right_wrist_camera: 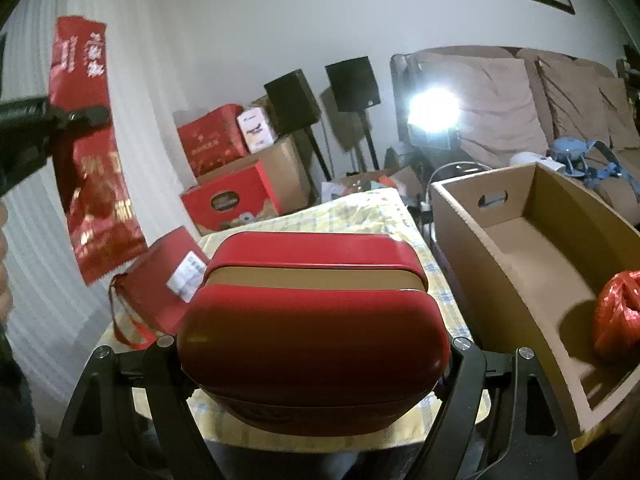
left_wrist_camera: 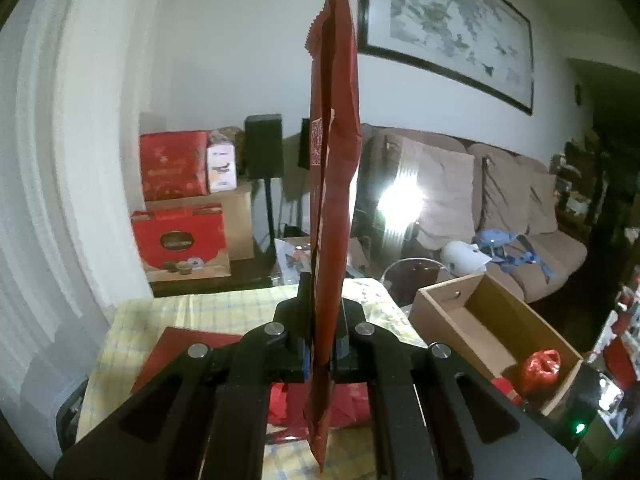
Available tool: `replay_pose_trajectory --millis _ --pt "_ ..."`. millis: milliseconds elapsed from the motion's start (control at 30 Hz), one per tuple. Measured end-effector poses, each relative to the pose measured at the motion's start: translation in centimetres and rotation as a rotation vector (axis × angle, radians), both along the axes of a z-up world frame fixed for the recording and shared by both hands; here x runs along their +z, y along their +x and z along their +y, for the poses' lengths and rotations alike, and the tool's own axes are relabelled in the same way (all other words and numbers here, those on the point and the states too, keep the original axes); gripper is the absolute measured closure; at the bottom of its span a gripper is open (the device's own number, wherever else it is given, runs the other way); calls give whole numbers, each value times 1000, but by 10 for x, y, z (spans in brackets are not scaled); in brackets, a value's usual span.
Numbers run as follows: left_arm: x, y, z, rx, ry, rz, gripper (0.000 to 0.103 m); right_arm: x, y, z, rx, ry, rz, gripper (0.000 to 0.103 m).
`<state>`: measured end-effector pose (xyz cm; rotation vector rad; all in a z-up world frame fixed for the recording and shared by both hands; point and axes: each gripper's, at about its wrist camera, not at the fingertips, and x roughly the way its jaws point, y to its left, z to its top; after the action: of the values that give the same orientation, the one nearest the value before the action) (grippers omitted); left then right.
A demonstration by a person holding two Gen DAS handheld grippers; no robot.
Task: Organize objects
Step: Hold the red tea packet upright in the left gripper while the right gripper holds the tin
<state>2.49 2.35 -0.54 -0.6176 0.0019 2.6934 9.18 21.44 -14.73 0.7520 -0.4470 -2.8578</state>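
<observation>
Clearly, in the left wrist view, the left gripper (left_wrist_camera: 322, 344) was clamped on a flat red packet (left_wrist_camera: 334, 152), its 2 fingers pressed together on the lower part of it. The packet stood upright and edge-on to the camera, raised above the table (left_wrist_camera: 224, 304) with its yellow checked cloth. To the right stood an open cardboard box (left_wrist_camera: 532, 320) at the table's edge, with a red plastic bag (left_wrist_camera: 540, 366) already lying in its near end. A red paper bag (left_wrist_camera: 176, 350) lay on the cloth to the left.

Then, in the right wrist view, the right gripper (right_wrist_camera: 314, 360) was closed on a wide red tin (right_wrist_camera: 312, 344), 1 finger on each side of it, so the fingers stood far apart. Whether the tin was lifted or rested on the table could not be told. The packet (right_wrist_camera: 96, 184) hung in the air at the left, held by the left gripper (right_wrist_camera: 86, 114). The cardboard box (right_wrist_camera: 472, 220) was just beside the tin, to its right, with much free floor.

The step in hand seemed to be the carrying of both things toward the box. The next move would call for bringing each one over the box wall, lowering it onto the free floor and only then opening the fingers, 1 hand after the other, so that the 2 hands do not meet.
</observation>
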Motion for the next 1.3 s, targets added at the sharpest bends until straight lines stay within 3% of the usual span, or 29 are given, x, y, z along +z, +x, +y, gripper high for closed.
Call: replay_pose_trajectory --millis 200,433,633,900,1033,1133,1300 --pt "-9 14 -23 78 41 27 98 20 15 -1 31 102 54 20" --pt "-22 18 -40 133 15 23 98 33 7 7 85 173 98 20" --pt "-26 22 -45 163 4 22 98 39 3 19 166 125 181 20" --pt "-29 20 -36 164 36 20 98 37 8 40 156 122 171 20" --pt "-40 15 -21 139 59 -47 98 35 16 53 155 140 207 20" --pt "-45 14 -10 140 55 -63 98 29 10 60 118 161 166 20" --pt "-52 4 -2 186 43 -95 98 23 1 81 85 92 124 20"
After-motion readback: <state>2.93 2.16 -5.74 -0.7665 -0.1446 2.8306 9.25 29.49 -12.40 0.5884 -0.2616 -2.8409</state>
